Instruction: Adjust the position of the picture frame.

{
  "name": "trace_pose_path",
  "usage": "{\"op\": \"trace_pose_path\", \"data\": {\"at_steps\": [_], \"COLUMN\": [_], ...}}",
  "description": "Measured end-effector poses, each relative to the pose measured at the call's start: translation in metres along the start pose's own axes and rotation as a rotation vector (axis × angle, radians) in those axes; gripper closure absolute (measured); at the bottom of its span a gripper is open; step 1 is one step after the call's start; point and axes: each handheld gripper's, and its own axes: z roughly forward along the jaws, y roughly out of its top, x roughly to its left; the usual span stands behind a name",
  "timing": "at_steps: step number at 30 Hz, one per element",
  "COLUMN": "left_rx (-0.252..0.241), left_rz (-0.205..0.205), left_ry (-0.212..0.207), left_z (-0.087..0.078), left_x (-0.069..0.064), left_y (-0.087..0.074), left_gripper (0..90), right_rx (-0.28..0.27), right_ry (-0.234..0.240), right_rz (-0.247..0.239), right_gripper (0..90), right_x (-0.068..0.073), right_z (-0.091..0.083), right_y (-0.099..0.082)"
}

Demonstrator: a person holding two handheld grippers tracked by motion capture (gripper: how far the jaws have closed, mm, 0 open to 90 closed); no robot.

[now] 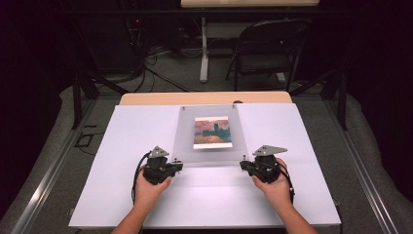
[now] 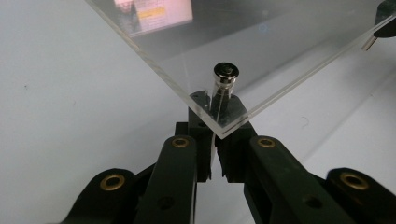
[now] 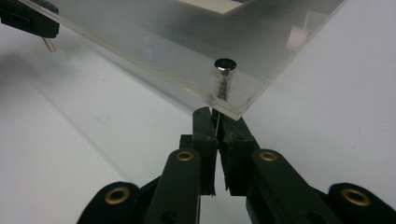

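Left gripper (image 1: 176, 163) and right gripper (image 1: 243, 165) each clamp a near corner of the acrylic sheet (image 1: 209, 156), centre frame, print (image 1: 212, 131) under it

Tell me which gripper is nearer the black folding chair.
Right. The right gripper clamps the clear acrylic panel at its near right corner, toward the chair; the left gripper clamps the near left corner, farther off.
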Motion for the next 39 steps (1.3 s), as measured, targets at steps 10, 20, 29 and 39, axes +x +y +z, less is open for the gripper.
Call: {"op": "trace_pose_path", "data": {"at_steps": [10, 20, 29, 39], "left_rx": [0.017, 0.031, 0.032, 0.018], "left_rz": [-0.003, 0.003, -0.005, -0.032], "left_ry": [0.010, 0.024, 0.017, 0.004], "left_z": [0.007, 0.015, 0.015, 0.015], "left_x": [0.007, 0.006, 0.008, 0.010], "left_y": [0.001, -0.002, -0.003, -0.004], "left_gripper": [84.5, 84.3, 83.9, 82.9], "right_rx": [0.016, 0.042, 0.042, 0.028], "right_ry": [-0.014, -0.026, -0.023, -0.020], "right_rz": [-0.003, 0.001, 0.008, 0.011], "right_gripper": [85.6, 85.6, 85.6, 85.5], "right_x": [-0.003, -0.007, -0.005, -0.006], "right_z": [0.010, 0.015, 0.019, 0.019], "right_y": [0.000, -0.005, -0.008, -0.010]}}
